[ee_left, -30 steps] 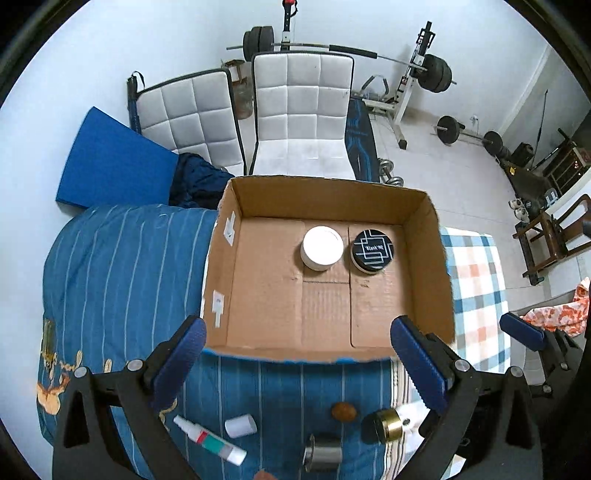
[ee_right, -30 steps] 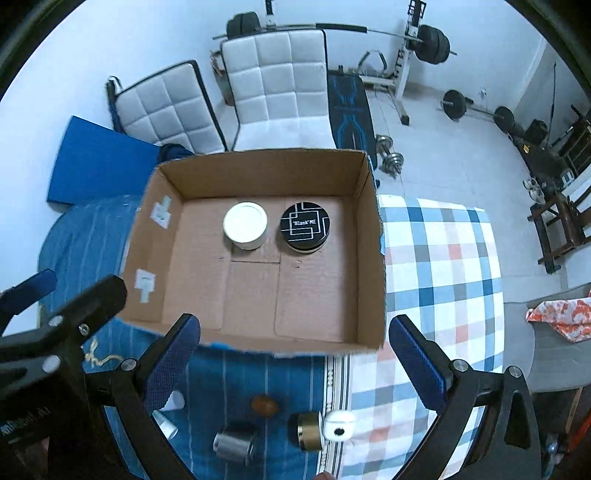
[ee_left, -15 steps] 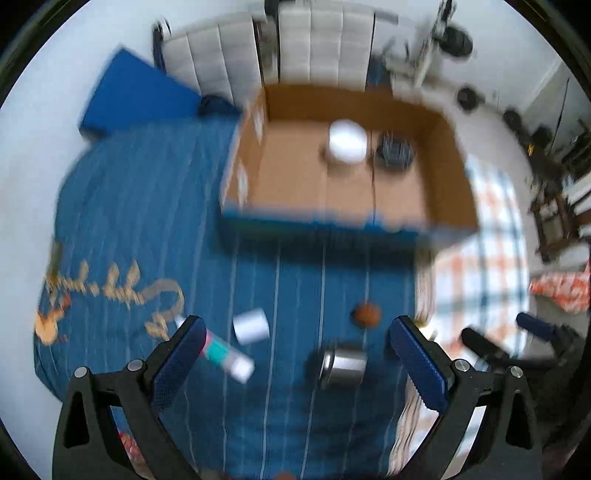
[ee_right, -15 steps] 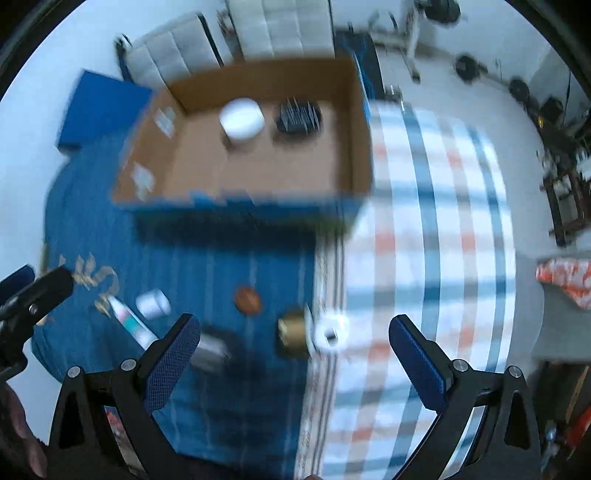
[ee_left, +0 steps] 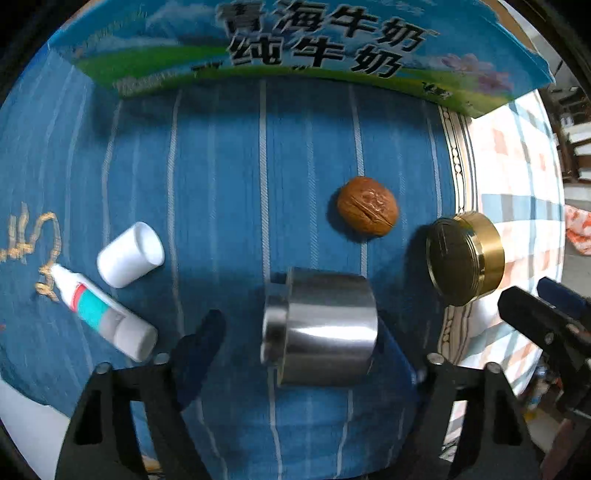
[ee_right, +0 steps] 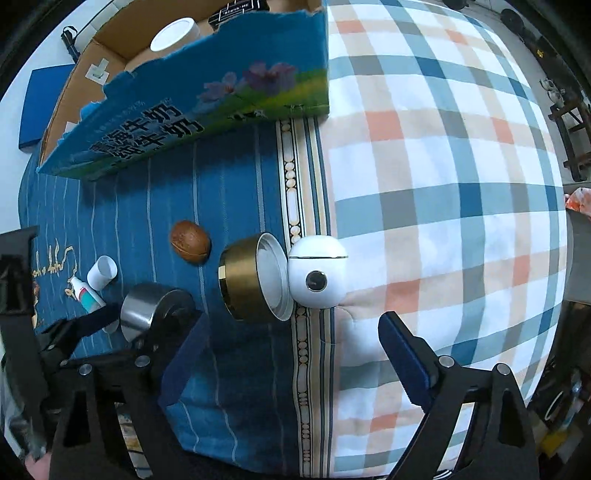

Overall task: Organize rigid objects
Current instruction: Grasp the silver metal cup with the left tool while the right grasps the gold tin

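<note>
While the left gripper [ee_left: 301,349] straddles the steel cylinder [ee_left: 321,326] lying on the blue bedspread [ee_left: 221,177], its fingers gape without touching it. Beside it, the right gripper [ee_right: 291,350] hangs spread before the gold jar [ee_right: 247,278] and white ball [ee_right: 317,277].

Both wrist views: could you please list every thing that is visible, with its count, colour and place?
Steel cylinder: 1, silver, lying on the blue cloth, between the left gripper's fingers.
Gold tin: 1, brass colour, on its side beside the white round device.
White round device: 1, white with a dark lens, at the cloth seam.
Walnut: 1, brown, on the blue cloth.
White cap: 1, white, on its side.
Small tube: 1, white and teal, near the cap.
Carton box: 1, blue print outside, holding a white jar.
Left gripper: 1, black, open.
Right gripper: 1, black, open.
</note>
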Demonstrator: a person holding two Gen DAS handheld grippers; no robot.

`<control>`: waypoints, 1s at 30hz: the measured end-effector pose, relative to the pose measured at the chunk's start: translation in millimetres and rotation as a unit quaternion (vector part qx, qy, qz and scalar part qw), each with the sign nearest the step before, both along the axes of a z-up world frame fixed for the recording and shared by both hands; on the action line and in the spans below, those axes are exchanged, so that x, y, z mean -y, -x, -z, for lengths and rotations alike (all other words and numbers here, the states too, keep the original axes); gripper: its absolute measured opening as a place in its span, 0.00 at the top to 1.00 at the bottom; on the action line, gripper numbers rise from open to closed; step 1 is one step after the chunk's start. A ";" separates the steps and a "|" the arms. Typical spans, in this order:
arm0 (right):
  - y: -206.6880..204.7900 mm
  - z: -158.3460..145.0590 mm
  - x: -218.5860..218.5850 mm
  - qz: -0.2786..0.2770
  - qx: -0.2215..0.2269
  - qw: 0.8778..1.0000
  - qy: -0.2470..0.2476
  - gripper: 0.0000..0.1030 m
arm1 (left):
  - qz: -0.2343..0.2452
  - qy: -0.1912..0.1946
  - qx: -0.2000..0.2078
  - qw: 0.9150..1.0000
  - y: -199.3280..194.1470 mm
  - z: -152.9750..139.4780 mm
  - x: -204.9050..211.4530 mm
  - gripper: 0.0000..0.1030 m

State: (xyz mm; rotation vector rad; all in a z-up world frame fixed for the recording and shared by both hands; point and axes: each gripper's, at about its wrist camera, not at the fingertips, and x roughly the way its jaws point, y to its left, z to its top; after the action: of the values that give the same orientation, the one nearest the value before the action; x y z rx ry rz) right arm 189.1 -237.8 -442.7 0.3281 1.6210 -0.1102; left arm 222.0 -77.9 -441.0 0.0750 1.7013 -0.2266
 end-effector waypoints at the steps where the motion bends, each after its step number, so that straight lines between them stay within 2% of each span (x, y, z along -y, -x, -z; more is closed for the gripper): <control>1: 0.6 0.7 -1.7 -0.003 -0.001 1.000 0.002 0.09 | -0.012 0.011 -0.003 1.000 -0.6 -0.6 -6.0 0.26; 6: -1.8 -1.7 -9.6 -0.019 0.005 1.000 0.008 0.09 | -0.064 0.039 -0.003 0.997 -6.0 -9.8 -40.1 0.26; 10: -6.8 3.6 -17.9 -0.025 0.000 1.000 -0.008 0.10 | -0.083 0.025 0.007 0.996 -10.3 -14.3 -62.4 0.25; 11: -8.6 5.9 -20.4 -0.026 -0.002 1.000 -0.012 0.13 | -0.088 0.024 0.004 0.996 -10.6 -14.0 -66.4 0.25; 12: -10.6 9.0 -24.2 -0.031 -0.003 0.999 -0.014 0.26 | -0.091 0.023 0.001 0.996 -10.0 -13.3 -68.5 0.25; 13: -13.1 13.4 -28.8 -0.035 -0.006 0.999 -0.016 0.34 | -0.093 0.022 -0.002 0.995 -8.7 -12.3 -70.6 0.25; 14: -14.5 18.4 -33.9 -0.040 -0.012 0.999 -0.022 0.35 | -0.094 0.019 -0.004 0.995 -8.4 -11.4 -71.6 0.24; 17: -14.5 25.8 -47.0 -0.047 -0.023 0.997 -0.053 0.36 | -0.103 0.024 -0.009 0.994 -1.8 -11.0 -77.2 0.26; 20: -14.0 17.2 -62.6 -0.071 -0.005 0.994 -0.084 0.36 | -0.115 0.030 -0.008 0.993 4.3 -9.2 -85.7 0.26; 23: -15.7 10.3 -56.9 -0.049 0.011 0.994 -0.096 0.36 | -0.122 0.034 -0.006 0.992 9.4 -11.0 -87.8 0.26; 26: -22.0 14.3 -49.1 -0.033 0.009 0.996 -0.078 0.33 | -0.119 0.032 -0.009 0.992 4.4 -15.1 -85.5 0.26; 30: -28.7 33.6 -53.3 -0.033 -0.011 0.997 -0.070 0.32 | -0.109 0.033 -0.031 0.993 3.4 -4.0 -70.5 0.26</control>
State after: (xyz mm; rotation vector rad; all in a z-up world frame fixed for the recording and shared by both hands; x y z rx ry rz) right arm 217.7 -184.5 -476.2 0.3816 1.6636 0.0515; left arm 218.6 -7.4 -437.1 -0.1681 1.7468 -0.1217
